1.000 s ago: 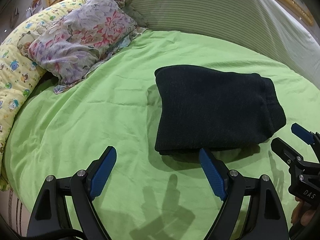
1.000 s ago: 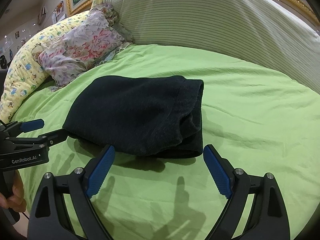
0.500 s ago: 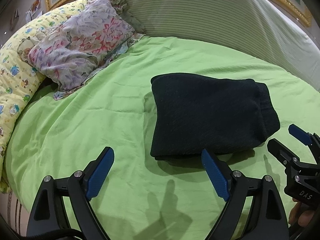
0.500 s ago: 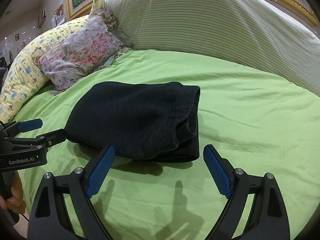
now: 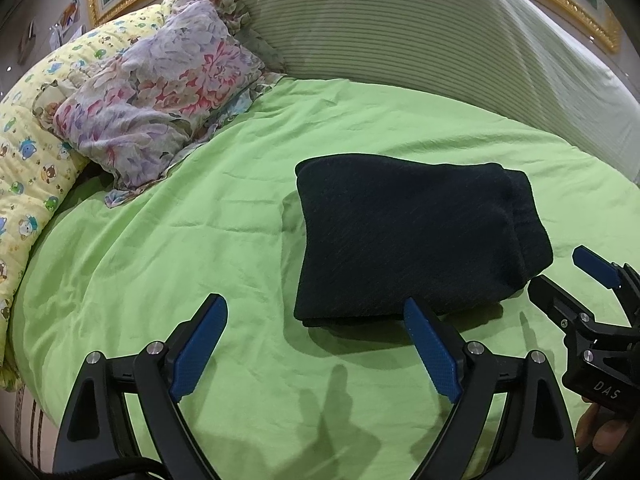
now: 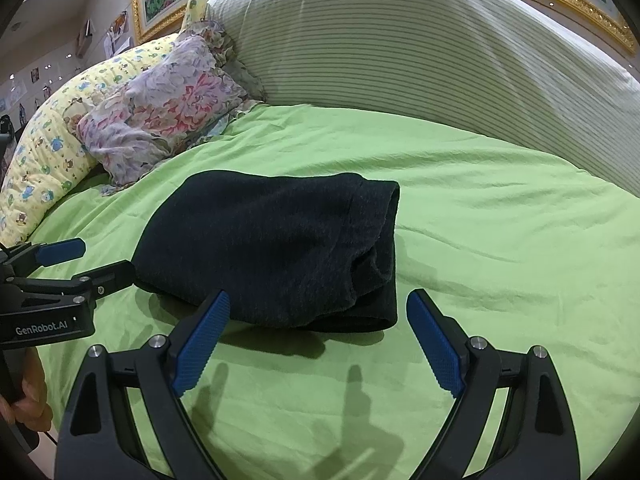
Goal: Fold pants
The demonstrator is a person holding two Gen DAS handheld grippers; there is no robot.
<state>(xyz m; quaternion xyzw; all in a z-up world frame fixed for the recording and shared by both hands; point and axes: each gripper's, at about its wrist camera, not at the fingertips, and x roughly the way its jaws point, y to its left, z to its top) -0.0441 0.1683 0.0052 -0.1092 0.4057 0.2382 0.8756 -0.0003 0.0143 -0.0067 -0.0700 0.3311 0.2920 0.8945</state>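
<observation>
A round bed (image 5: 200, 240), covered in a wrinkled lime-green sheet, carries a striped bolster (image 5: 420, 32) at 12 o'clock and a floral pillow (image 5: 160, 92) at 10. The pants (image 5: 412, 240), dark fuzzy knit folded into a thick rectangle, lie mid-bed, just beyond both tools. Bare sheet surrounds them. The left gripper (image 5: 316, 344) and right gripper (image 6: 318, 340) hover with jaws spread wide, holding nothing.

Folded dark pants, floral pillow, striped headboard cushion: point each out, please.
Folded dark knit pants (image 5: 408, 236): left wrist view, middle of the top layer.
Floral purple-and-pink pillow (image 5: 160, 96): left wrist view, centre of its face.
Pale striped headboard cushion (image 6: 400, 48): right wrist view, middle of its front.
</observation>
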